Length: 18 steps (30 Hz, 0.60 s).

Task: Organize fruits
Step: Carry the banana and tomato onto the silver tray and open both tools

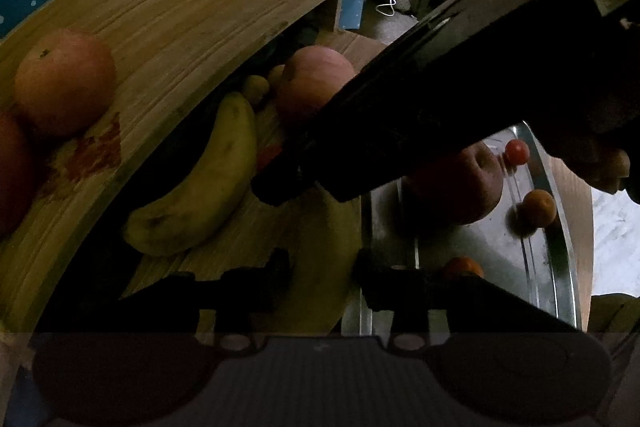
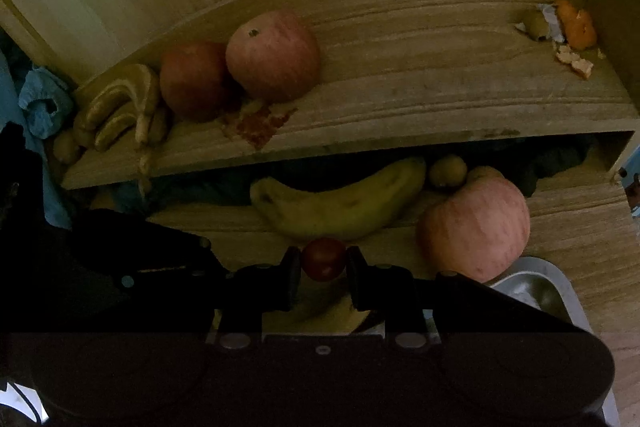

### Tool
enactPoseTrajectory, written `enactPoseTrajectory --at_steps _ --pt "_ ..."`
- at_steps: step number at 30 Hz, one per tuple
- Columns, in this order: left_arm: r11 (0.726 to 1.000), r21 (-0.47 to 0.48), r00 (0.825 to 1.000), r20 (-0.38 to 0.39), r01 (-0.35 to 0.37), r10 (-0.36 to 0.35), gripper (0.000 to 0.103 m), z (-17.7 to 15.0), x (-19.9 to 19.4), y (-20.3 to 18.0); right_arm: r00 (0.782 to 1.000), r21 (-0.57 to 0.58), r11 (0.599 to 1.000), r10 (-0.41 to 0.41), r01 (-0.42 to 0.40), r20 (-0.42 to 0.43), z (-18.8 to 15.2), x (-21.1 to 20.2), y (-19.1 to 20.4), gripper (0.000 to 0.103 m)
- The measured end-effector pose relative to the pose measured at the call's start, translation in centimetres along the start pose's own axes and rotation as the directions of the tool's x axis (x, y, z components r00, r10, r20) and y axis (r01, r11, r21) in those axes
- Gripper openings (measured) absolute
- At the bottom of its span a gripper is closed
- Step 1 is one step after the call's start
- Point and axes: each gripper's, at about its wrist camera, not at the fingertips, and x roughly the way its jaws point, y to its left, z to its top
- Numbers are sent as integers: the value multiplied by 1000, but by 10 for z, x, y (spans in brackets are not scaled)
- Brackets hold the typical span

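My right gripper (image 2: 323, 261) is shut on a cherry tomato (image 2: 323, 259), just above the lower wooden shelf (image 2: 580, 223). Right behind it lie a yellow banana (image 2: 340, 205) and a pink apple (image 2: 476, 227). In the left wrist view the right gripper (image 1: 280, 183) crosses the frame as a dark bar over that banana (image 1: 208, 179) and apple (image 1: 312, 83). My left gripper (image 1: 322, 275) grips a second banana (image 1: 320, 247) that fills the gap between its fingers. A metal tray (image 1: 560, 267) on the right holds an apple (image 1: 460, 183), a cherry tomato (image 1: 516, 151) and two oranges (image 1: 538, 207).
The upper shelf (image 2: 440, 87) carries two apples (image 2: 272, 55), a bunch of small bananas (image 2: 120, 107) and orange peel (image 2: 576, 35) at its right end. A small yellow-green fruit (image 2: 448, 171) sits behind the lower apple. The tray corner (image 2: 536, 287) lies close on the right.
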Motion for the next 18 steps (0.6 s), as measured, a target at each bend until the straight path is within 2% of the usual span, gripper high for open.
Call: enactPoseTrajectory --at_steps 9,18 --pt "999 -39 1000 -11 27 -27 38 0 -9 -2 998 57 998 -27 23 56 -8 -24 -6 26" --pt "997 -40 998 32 61 -60 38 5 -30 -26 992 129 988 -97 85 87 -40 -61 -18 26"
